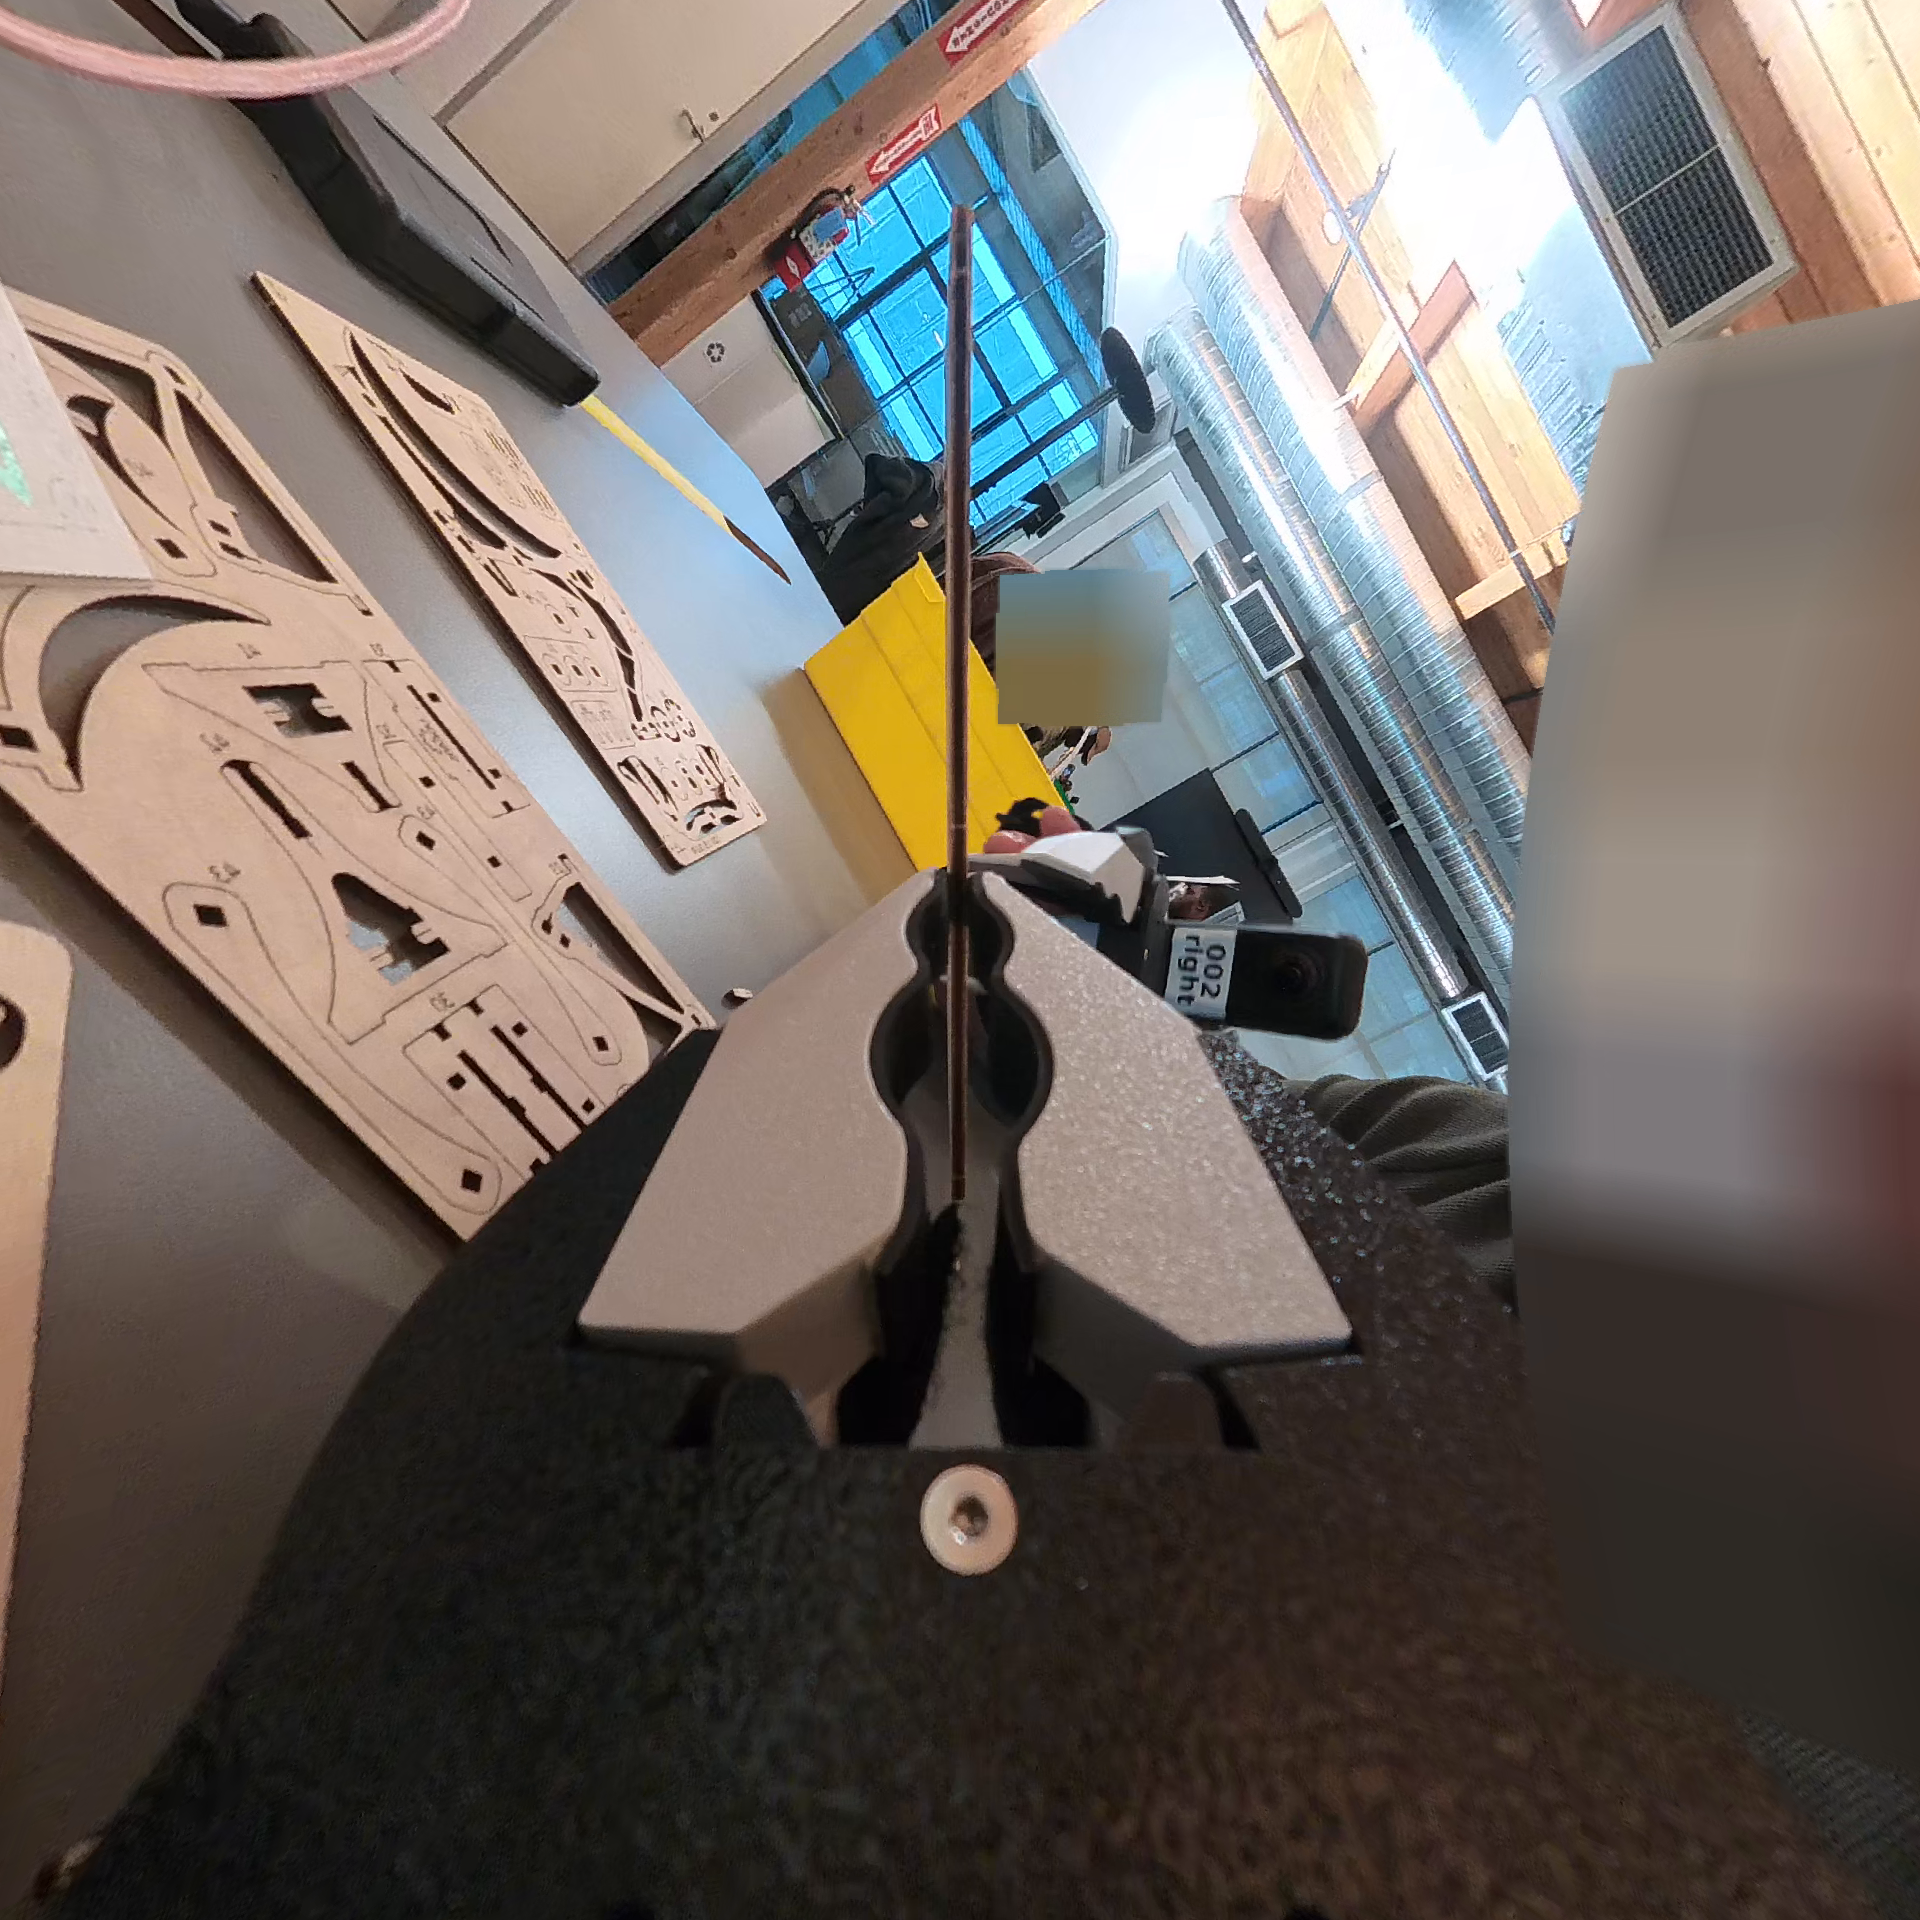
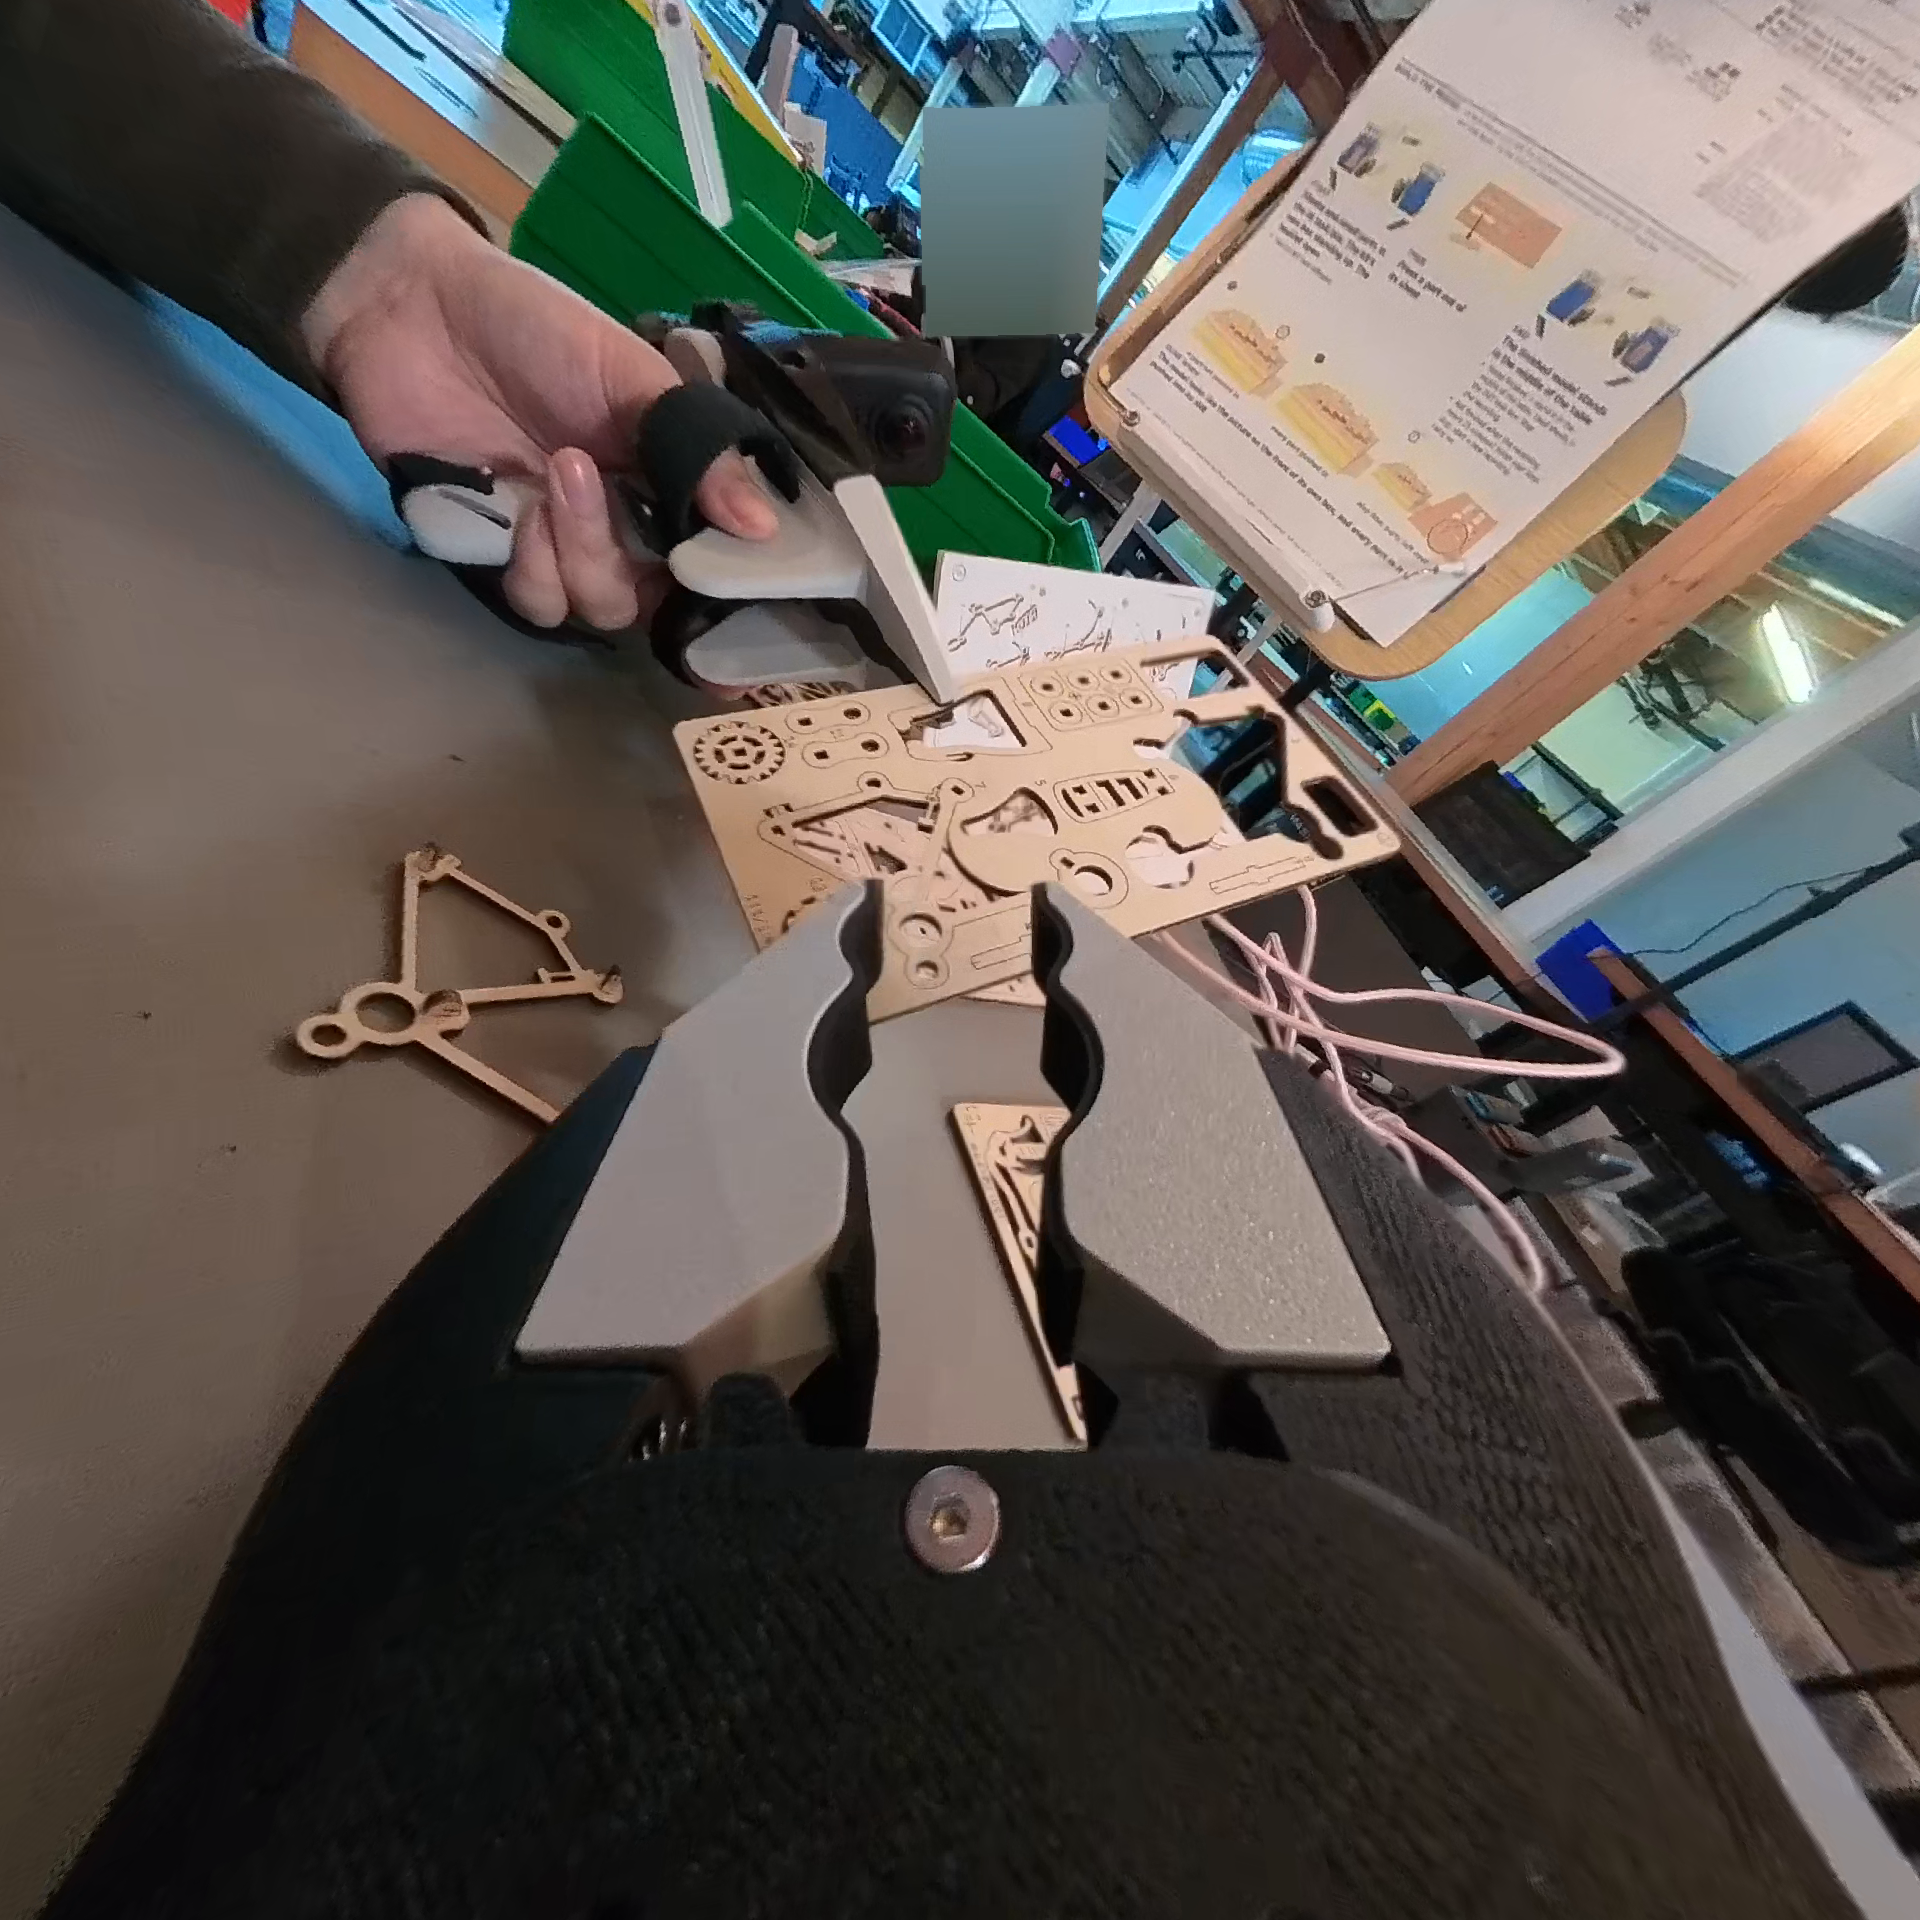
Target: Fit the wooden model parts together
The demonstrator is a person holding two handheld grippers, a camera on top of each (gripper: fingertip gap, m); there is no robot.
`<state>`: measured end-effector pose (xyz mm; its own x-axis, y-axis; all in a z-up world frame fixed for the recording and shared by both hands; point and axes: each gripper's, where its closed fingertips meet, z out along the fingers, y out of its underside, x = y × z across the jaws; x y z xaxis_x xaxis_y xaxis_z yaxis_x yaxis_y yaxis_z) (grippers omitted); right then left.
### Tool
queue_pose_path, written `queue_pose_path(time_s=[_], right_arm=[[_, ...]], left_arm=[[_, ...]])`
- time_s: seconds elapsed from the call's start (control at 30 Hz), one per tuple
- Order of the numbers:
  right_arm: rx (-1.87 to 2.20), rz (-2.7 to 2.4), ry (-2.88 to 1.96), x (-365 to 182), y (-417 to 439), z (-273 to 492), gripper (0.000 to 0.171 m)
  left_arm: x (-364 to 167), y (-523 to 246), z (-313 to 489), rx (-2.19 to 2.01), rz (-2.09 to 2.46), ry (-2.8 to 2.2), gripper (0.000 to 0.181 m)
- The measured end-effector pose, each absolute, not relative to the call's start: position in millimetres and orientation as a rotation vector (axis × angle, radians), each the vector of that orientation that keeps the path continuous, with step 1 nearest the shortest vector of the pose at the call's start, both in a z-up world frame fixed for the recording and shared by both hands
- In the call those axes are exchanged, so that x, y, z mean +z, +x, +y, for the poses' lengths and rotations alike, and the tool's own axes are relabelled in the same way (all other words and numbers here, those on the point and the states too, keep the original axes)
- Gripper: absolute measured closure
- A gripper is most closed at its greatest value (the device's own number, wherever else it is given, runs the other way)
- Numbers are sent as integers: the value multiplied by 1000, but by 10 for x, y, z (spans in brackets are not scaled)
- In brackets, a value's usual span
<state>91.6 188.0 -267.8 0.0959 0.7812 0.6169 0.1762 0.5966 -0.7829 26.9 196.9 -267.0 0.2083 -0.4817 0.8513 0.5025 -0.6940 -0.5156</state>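
Note:
My left gripper [image 1: 961, 885] is shut on a thin wooden part sheet [image 1: 962, 582], which I see edge-on, standing up between the fingers. In the right wrist view a hand holds that left gripper [image 2: 940, 691], clamped on the far edge of the same sheet [image 2: 1049, 821], which has gears and other cut parts in it. My right gripper [image 2: 956, 914] is open and empty, just in front of the sheet's near edge. A loose triangular wooden frame part [image 2: 447, 987] lies on the table to its left. The corner of another sheet [image 2: 1013, 1195] lies under the right gripper.
Two larger wooden sheets [image 1: 312, 831] [image 1: 520, 561] lie flat on the grey table [image 1: 156, 1195]. A clipboard with an instruction page [image 2: 1403, 312] stands at the right. Green bins [image 2: 644, 218] are behind. A pink cable [image 2: 1403, 1039] loops at the table's right edge. A black case [image 1: 416, 218] sits at the back. Left tips to right tips: about 7 centimeters.

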Motion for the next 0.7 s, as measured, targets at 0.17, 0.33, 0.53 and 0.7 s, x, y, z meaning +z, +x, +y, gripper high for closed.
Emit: queue_pose_path(time_s=[0.17,0.33,0.53,0.7], right_arm=[[390,-1504,-726,-2707,856,1781,135],[182,-1541,-582,-2738,797,1719,132],[-94,-1528,-466,-2752,756,1768,162],[-128,-1429,-538,-2589,896,1876,171]], left_arm=[[-2669,182,2026,-1801,-234,-1642,181],[-2666,142,2049,-1833,-286,-1616,181],[-2666,221,2004,-1824,-240,-1639,181],[-2474,292,1912,-1749,-87,-1549,174]])
